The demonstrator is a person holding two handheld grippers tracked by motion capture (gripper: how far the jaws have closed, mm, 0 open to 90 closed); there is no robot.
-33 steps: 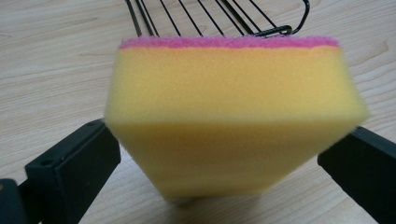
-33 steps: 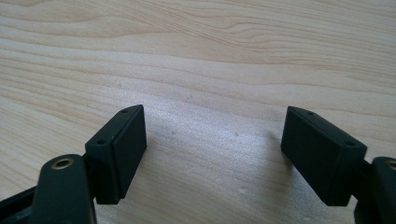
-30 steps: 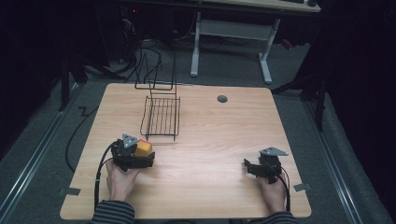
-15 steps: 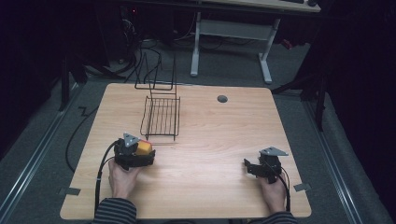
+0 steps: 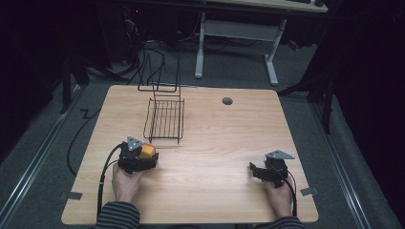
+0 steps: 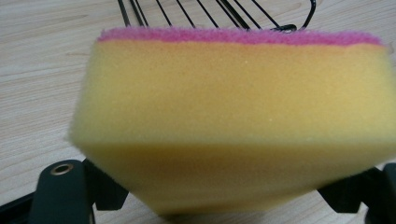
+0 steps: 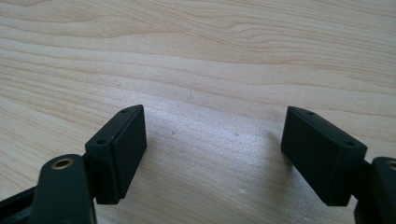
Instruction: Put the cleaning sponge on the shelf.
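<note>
Dark room around us, pale wooden desk (image 5: 215,143) below. Our left tongs (image 5: 143,157) have just been closing and now pinch the yellow foam sponge with pink scouring face (image 6: 233,116), just before the black wire rack (image 5: 165,119). We judge it light, soft and squashy; grip its flanks mid-body. Right tongs (image 7: 215,154) stand spread, empty.

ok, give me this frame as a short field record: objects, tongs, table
work in hand: left tongs gripping sponge
sponge: yellow foam with pink scrub layer, squeezed at its lower edge between the jaws
left tongs: jaws have just been closing, now shut on the sponge
right tongs: open, nothing between the jaws, over bare wood
rack: black wire, on the table just beyond the sponge
table: light wood, grey round plug near the far edge
hands: one behind each tool, near edge of the table
</note>
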